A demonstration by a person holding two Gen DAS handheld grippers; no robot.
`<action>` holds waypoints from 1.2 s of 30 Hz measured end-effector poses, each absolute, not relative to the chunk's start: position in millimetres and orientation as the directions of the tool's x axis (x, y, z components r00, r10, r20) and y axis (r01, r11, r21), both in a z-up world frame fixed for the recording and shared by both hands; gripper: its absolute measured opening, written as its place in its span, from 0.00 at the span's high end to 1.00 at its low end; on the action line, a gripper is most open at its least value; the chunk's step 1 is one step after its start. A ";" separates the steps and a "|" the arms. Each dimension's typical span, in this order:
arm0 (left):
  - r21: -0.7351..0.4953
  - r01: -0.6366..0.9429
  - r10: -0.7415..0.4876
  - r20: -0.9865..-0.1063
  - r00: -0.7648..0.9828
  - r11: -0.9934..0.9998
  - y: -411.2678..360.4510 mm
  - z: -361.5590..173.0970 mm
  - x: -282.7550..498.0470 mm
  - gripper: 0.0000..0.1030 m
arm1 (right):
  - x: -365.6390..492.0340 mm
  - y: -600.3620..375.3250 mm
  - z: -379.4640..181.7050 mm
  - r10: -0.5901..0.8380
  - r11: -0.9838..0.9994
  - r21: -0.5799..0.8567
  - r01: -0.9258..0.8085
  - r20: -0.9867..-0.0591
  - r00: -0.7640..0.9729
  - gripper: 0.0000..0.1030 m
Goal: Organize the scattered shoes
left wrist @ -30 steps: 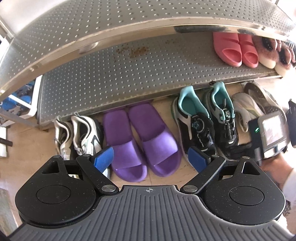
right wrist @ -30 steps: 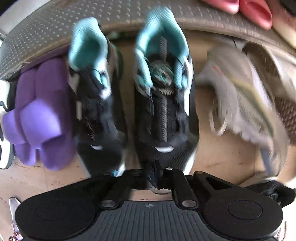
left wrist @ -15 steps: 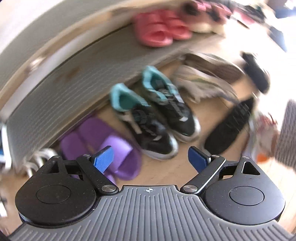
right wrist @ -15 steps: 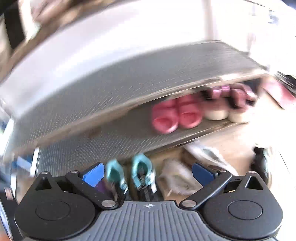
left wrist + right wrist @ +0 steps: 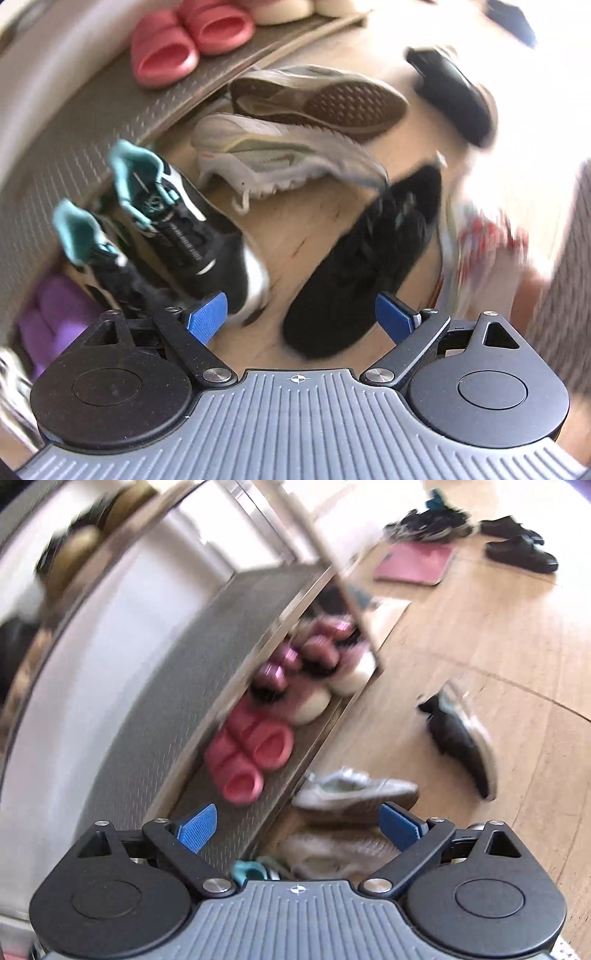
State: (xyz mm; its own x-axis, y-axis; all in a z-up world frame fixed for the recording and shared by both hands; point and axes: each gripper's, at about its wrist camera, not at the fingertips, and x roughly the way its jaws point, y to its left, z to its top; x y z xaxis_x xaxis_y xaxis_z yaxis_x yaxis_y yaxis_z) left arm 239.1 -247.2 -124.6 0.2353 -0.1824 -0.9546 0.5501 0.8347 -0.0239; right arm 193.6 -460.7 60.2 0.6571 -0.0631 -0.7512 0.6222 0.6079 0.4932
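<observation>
My left gripper (image 5: 301, 315) is open and points down at a lone black sneaker (image 5: 362, 266) lying slantwise on the wooden floor; the sneaker's near end lies between the blue pads, untouched. To its left a black-and-teal pair (image 5: 177, 229) stands side by side against the rack. Two grey sneakers (image 5: 280, 158) lie on their sides behind. My right gripper (image 5: 298, 825) hangs higher up with its jaws opening and nothing between them, and looks along the metal shoe rack (image 5: 207, 686). The grey sneakers (image 5: 354, 790) lie just beyond its pads.
Pink slides (image 5: 247, 753) and fluffy slippers (image 5: 317, 672) sit on the lower shelf. Purple slides (image 5: 51, 314) stand at the far left. Another black shoe (image 5: 461, 734) lies on its side on the floor. A pink mat (image 5: 413, 565) and dark shoes (image 5: 521, 546) lie farther off.
My right gripper let go of the black-and-teal sneaker, opened wide, rose and rolled. My left gripper swung right from the purple slides and came down over the lone black sneaker.
</observation>
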 end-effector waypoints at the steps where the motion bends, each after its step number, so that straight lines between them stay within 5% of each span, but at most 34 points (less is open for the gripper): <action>1: -0.045 0.517 -0.188 -0.955 0.229 0.855 -249.9 -126.6 247.1 0.11 | 186.9 -465.7 62.6 -0.081 0.587 0.503 0.634 -0.743 0.664 0.04; 8: -0.300 -0.057 -0.284 -0.938 0.198 0.952 -230.4 -158.8 334.1 0.11 | 173.1 -472.8 70.2 -0.024 0.576 0.575 0.581 -0.699 0.715 0.03; 16: -0.308 -0.199 -0.282 -0.948 0.146 0.930 -234.7 -220.5 392.5 0.11 | 173.5 -456.9 80.0 0.080 0.616 0.597 0.514 -0.696 0.713 0.03; 20: -0.388 -0.222 -0.350 -0.917 0.192 0.894 -232.8 -236.3 396.1 0.03 | 176.5 -449.3 80.7 0.095 0.647 0.586 0.489 -0.698 0.710 0.02; 23: -0.524 -0.179 -0.481 -0.845 0.233 0.833 -239.4 -235.3 398.2 0.30 | 178.9 -445.3 79.4 0.097 0.661 0.573 0.484 -0.705 0.702 0.02; 29: -0.520 -0.097 -0.485 -0.838 0.248 0.849 -258.7 -231.3 404.0 0.37 | 182.3 -437.4 76.6 0.109 0.665 0.569 0.483 -0.714 0.692 0.02; 33: -0.588 -0.117 -0.542 -0.794 0.276 0.801 -257.9 -215.8 404.3 0.82 | 185.8 -430.1 74.8 0.091 0.701 0.530 0.476 -0.729 0.678 0.02; 36: -0.588 -0.039 -0.557 -0.784 0.272 0.808 -267.5 -193.2 403.5 0.89 | 186.1 -426.8 78.3 0.047 0.708 0.513 0.485 -0.720 0.693 0.02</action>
State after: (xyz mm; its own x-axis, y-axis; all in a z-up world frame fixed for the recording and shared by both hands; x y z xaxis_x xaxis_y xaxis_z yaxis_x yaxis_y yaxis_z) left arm 403.5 -267.5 -193.2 0.2725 -0.5573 -0.7844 -0.0385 0.8082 -0.5876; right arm 186.1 -426.8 78.3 0.6926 0.0472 -0.7198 0.4851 0.7080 0.5132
